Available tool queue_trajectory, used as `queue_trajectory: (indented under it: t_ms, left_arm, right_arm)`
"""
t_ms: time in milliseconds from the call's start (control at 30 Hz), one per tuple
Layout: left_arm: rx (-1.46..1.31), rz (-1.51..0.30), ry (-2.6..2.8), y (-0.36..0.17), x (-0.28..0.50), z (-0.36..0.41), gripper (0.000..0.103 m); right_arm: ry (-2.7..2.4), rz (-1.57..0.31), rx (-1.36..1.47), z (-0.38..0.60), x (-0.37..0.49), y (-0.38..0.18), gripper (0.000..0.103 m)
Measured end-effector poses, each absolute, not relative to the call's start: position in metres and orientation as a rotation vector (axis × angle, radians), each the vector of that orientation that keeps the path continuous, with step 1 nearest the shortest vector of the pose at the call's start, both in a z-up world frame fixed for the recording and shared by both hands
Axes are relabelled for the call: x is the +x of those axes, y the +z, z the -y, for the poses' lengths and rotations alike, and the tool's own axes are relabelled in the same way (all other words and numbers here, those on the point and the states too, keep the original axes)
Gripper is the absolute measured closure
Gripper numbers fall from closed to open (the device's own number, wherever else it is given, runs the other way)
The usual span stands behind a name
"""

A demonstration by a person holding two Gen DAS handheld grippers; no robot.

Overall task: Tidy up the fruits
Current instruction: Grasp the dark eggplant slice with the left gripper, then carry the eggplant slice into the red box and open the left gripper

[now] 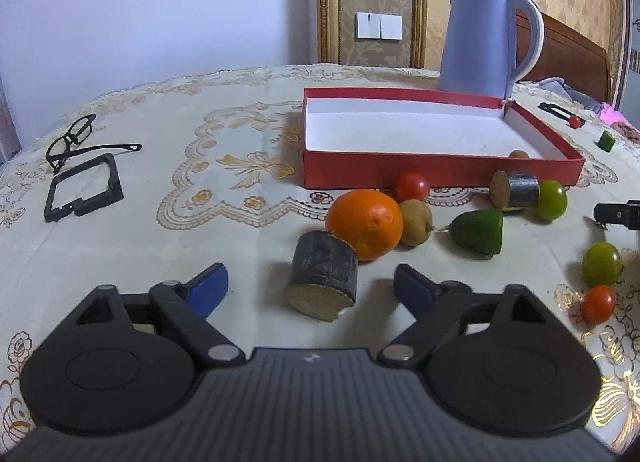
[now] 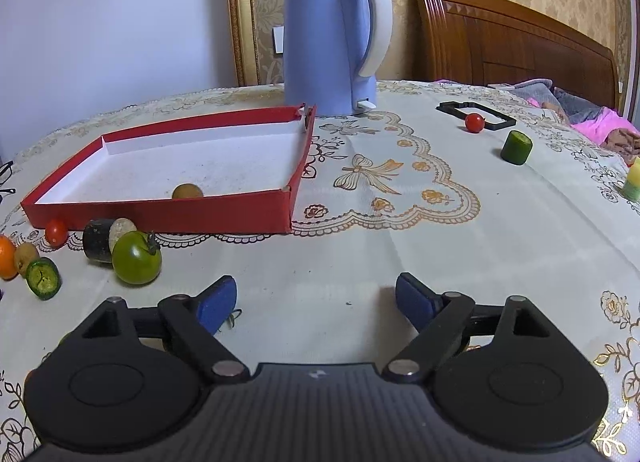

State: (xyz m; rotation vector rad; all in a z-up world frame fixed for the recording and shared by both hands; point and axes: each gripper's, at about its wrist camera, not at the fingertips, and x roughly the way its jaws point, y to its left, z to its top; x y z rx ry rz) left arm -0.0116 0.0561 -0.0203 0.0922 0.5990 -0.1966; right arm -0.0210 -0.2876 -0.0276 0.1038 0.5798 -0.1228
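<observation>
My left gripper [image 1: 311,286] is open, its blue fingers either side of a dark-skinned cut piece [image 1: 323,277] lying on the cloth. Just behind it are an orange [image 1: 365,223], a kiwi [image 1: 416,222], a red tomato [image 1: 413,186], a green cut piece [image 1: 479,231], a second dark piece [image 1: 516,190] and a green tomato [image 1: 552,199]. The red box [image 1: 440,172] holds one small brown fruit [image 2: 187,191]. My right gripper [image 2: 316,302] is open and empty over bare cloth, right of a green tomato [image 2: 137,258].
A blue kettle [image 2: 332,38] stands behind the box. Glasses [image 1: 76,140] and a black frame [image 1: 82,188] lie at the left. At the far right are a red tomato [image 2: 474,123] by another black frame [image 2: 476,112], a green cylinder [image 2: 517,147], and a green tomato [image 1: 601,263] and red tomato [image 1: 597,303].
</observation>
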Motion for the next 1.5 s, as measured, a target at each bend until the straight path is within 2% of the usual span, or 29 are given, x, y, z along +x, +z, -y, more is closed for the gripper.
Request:
queue_trajectory:
  t_ms: [100,167,233,267,333,567,767,1100,1500]
  left_arm:
    - [0.093,-0.593,-0.197,-0.019,-0.013,-0.055,0.035]
    - [0.094,-0.595,-0.2,-0.018,-0.013,-0.055,0.049]
    - [0.071,-0.604,-0.219,-0.018,-0.013,-0.057,0.057]
    - [0.072,-0.601,-0.215,-0.018,-0.013,-0.057,0.065]
    - [0.074,-0.597,-0.219,-0.017,-0.014,-0.056,0.07]
    - [0.053,-0.581,-0.209,-0.015,-0.015,-0.058,0.071]
    - [0.054,-0.523,-0.228,0.011,-0.013,-0.056,0.071]
    - [0.076,-0.484,-0.27,0.036,0.052,-0.012,0.071]
    - [0.023,-0.616,-0.215,0.006,0.134,0.024,0.071]
  right_arm:
    - [-0.122,-0.579,0.105,0.288,-0.022,-0.027,0.016]
    - [-0.122,-0.579,0.106,0.288,-0.022,-0.027,0.016]
    - [-0.122,-0.579,0.105,0.288,-0.022,-0.027,0.016]
    - [-0.122,-0.579,0.105,0.288,-0.022,-0.027,0.016]
    - [-0.122,-0.578,0.106,0.288,-0.022,-0.027,0.016]
    - [-0.121,-0.577,0.106,0.288,-0.022,-0.028,0.016]
    - [-0.122,-0.578,0.104,0.287,-0.022,-0.028,0.015]
    - [-0.121,-0.577,0.105,0.287,-0.022,-0.028,0.015]
    - [-0.121,-0.577,0.104,0.287,-0.022,-0.028,0.015]
